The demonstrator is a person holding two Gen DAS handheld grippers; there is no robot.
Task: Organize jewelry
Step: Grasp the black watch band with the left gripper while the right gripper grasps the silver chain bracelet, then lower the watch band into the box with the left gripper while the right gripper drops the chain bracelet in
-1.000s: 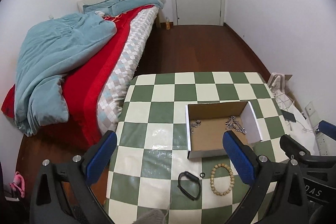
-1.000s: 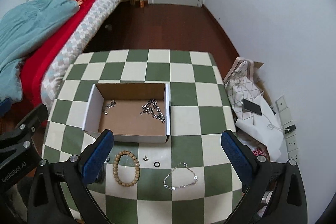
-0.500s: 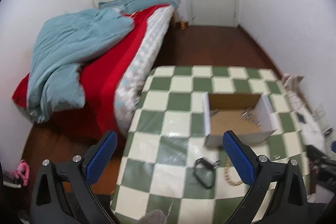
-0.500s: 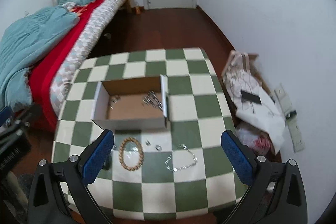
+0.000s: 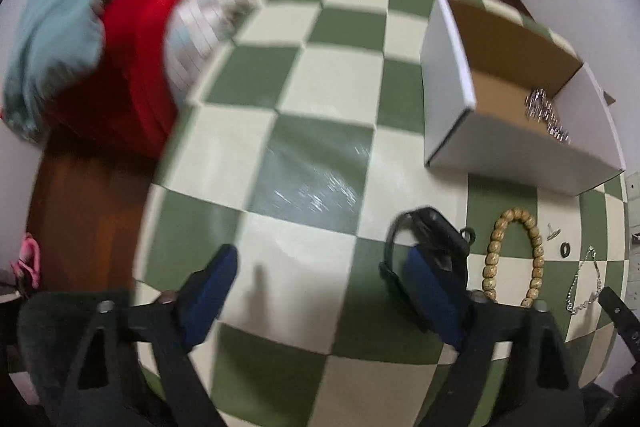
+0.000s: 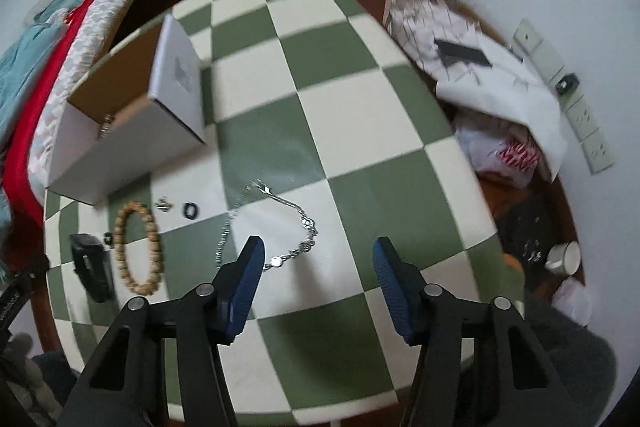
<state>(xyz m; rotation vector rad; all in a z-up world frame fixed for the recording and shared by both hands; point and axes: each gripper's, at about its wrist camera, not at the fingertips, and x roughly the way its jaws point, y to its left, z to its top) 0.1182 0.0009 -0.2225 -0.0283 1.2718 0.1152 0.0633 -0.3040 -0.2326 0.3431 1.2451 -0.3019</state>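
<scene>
An open cardboard box [image 5: 520, 95] [image 6: 132, 119] holds a silver chain [image 5: 546, 117] on the green checked table [image 5: 312, 163]. In front of it lie a black band [image 5: 434, 231] [image 6: 91, 265], a wooden bead bracelet [image 5: 516, 259] [image 6: 138, 253], a small black ring [image 5: 565, 249] [image 6: 189, 210], a small stud [image 6: 163, 203] and a thin silver chain [image 5: 586, 287] [image 6: 276, 223]. My left gripper [image 5: 316, 275] is open low over the table, its right finger [image 5: 432, 295] at the black band. My right gripper [image 6: 318, 263] is open, its left finger [image 6: 244, 279] by the thin chain's near end.
A bed with red and teal covers [image 5: 100, 7] stands left of the table. Bags and papers [image 6: 480, 67] lie on the floor to the right, with a white cup [image 6: 564, 257]. The table edge runs close below both grippers.
Both grippers have dropped from high above down close to the table. The left has come in by the black band, the right by the thin silver chain.
</scene>
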